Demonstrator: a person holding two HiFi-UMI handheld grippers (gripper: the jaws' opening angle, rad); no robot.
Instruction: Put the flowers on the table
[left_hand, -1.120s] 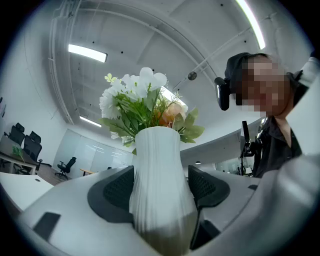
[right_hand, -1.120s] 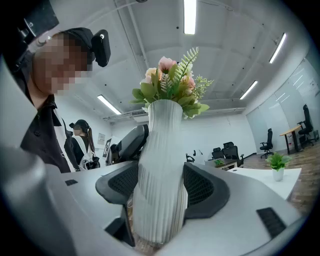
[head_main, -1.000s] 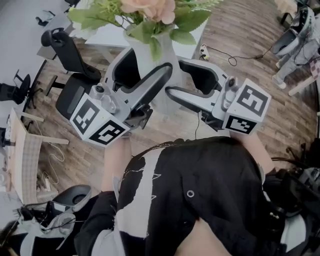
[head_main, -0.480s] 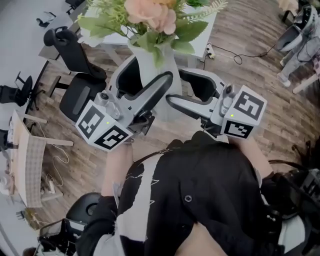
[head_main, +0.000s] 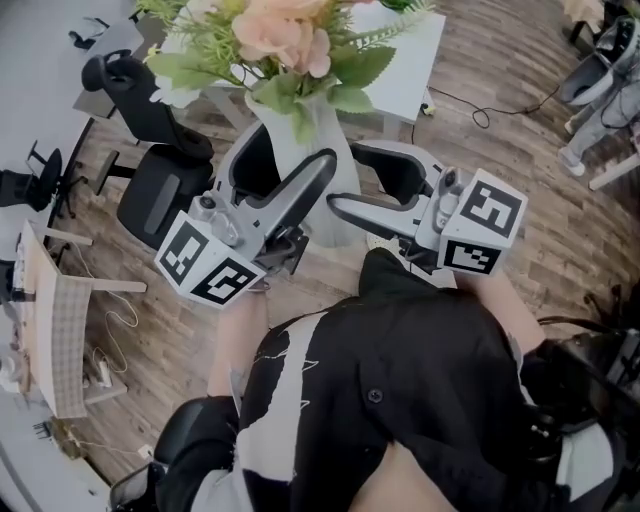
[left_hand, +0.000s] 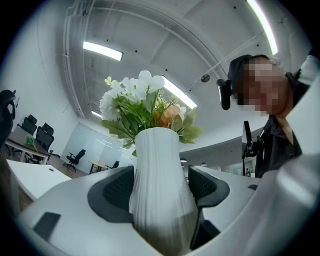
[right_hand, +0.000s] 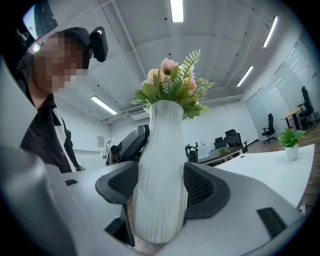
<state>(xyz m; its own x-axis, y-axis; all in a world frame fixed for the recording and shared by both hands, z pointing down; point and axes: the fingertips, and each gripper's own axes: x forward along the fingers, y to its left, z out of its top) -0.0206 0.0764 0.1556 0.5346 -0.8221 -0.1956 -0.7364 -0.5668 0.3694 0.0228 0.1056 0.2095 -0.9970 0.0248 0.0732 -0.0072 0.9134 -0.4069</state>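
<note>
The left tongs (left_hand: 159, 192) and right tongs (right_hand: 161, 192) each pinch the ribbed white vase (head_main: 292, 140) low on its belly, holding the flowers (head_main: 280, 35) above the floor (head_main: 500, 110) beside the table (head_main: 405, 70); judged rigid, breakable, slippery and top-heavy, so grip low.

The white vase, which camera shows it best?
The right gripper view: the vase shows whole, ribbed neck to base, between the jaws. The left gripper view loses its base; in the head view the flowers cover its top.
</note>
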